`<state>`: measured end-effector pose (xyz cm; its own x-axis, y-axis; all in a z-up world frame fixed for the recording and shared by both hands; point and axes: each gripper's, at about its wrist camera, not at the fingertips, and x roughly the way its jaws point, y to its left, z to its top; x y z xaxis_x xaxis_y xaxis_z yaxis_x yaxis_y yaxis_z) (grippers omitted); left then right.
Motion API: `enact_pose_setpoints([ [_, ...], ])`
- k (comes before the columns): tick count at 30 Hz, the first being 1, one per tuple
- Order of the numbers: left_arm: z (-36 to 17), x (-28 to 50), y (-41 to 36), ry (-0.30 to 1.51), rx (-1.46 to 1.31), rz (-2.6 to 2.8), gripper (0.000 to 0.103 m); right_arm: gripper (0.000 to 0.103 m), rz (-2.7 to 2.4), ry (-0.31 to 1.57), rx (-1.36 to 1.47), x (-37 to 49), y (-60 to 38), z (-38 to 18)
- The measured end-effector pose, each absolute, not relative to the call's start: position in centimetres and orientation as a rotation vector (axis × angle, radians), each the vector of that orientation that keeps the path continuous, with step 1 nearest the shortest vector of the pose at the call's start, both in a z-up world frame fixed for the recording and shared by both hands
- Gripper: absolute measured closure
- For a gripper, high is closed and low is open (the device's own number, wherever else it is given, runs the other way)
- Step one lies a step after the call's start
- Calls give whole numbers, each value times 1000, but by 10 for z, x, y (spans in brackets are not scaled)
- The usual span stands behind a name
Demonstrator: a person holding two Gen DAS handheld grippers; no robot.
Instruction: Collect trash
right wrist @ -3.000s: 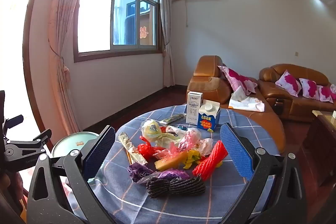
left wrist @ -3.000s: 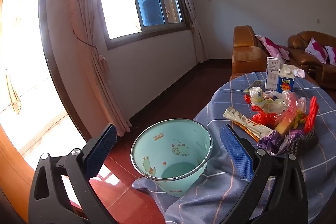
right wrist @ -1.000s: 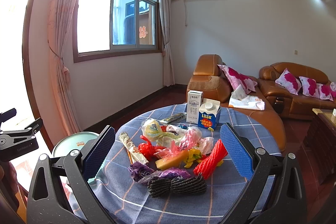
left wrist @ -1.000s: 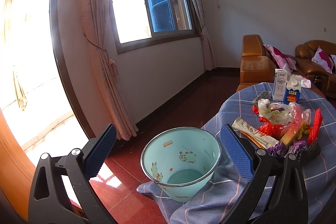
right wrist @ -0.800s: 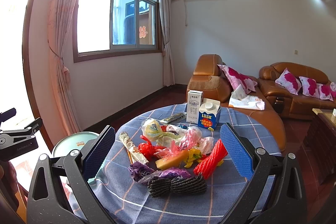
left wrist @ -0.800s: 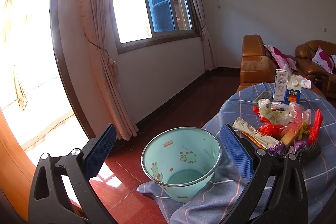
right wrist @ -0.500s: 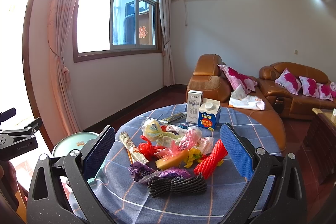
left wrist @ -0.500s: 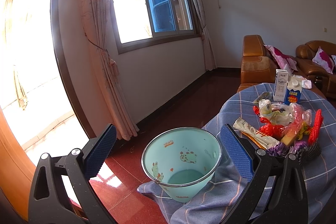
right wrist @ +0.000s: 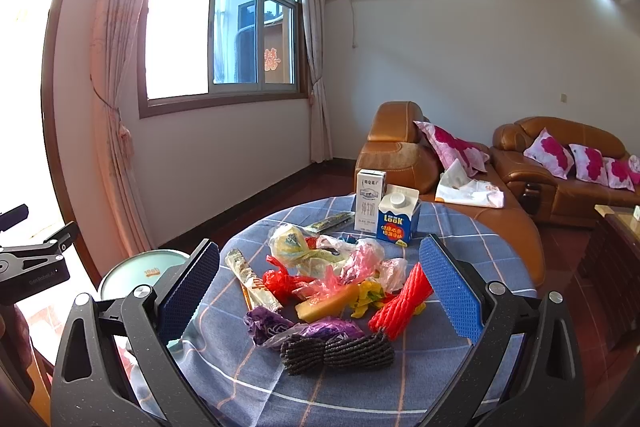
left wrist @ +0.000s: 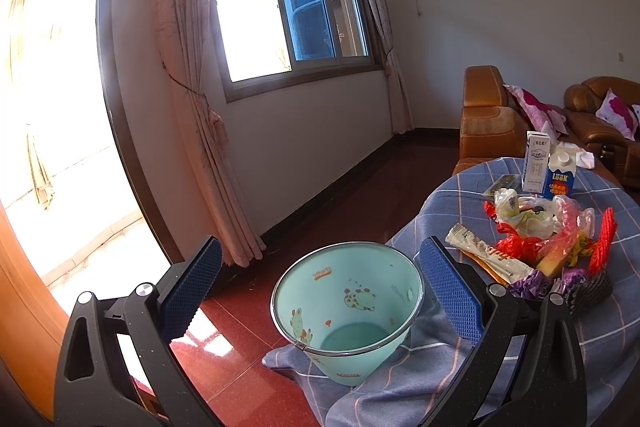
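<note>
A pile of trash lies on the round table's blue checked cloth point(right wrist: 460, 227): a red foam net point(right wrist: 402, 301), a black foam net point(right wrist: 340, 351), purple wrappers point(right wrist: 268, 325), a long white wrapper point(right wrist: 250, 281), red and pink plastic bags point(right wrist: 320, 277). My right gripper point(right wrist: 318, 291) hovers open over the near side of the pile. A mint green bucket point(left wrist: 346, 307) stands beside the table's left edge, tilted toward me, empty inside. My left gripper point(left wrist: 320, 291) is open, its pads either side of the bucket's rim, above it. The bucket point(right wrist: 140, 273) shows partly behind the right gripper's left finger.
Two milk cartons, one white point(right wrist: 370, 207) and one blue point(right wrist: 398, 221), stand at the table's far side. A brown leather sofa point(right wrist: 560, 163) with pink cushions fills the back right. Red tiled floor point(left wrist: 248, 347) and a curtained window wall lie left.
Over three seconds the left gripper's view shifted slightly, the bucket drifting right in frame. In the last second nothing visibly moved. The right gripper has stayed still.
</note>
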<state>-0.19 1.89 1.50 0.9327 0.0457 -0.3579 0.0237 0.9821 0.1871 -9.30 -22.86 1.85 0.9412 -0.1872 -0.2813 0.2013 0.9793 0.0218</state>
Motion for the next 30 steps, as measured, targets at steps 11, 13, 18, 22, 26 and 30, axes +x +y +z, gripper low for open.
enact_pose_setpoints([
  [11,-14,14,7,416,235,29,6,5,-273,330,61,-76,-255,-7],
  [13,-27,20,1,435,248,19,6,5,-310,342,65,-71,-266,-15],
  [18,-61,36,-13,502,251,-16,6,5,-400,425,80,-55,-299,-53],
  [22,-82,39,-30,515,290,-48,6,5,-417,490,88,-47,-312,-81],
  [26,-101,42,-40,559,310,-91,6,6,-403,538,102,-43,-317,-100],
  [30,-111,41,-45,577,327,-106,6,9,-375,570,92,-38,-312,-113],
])
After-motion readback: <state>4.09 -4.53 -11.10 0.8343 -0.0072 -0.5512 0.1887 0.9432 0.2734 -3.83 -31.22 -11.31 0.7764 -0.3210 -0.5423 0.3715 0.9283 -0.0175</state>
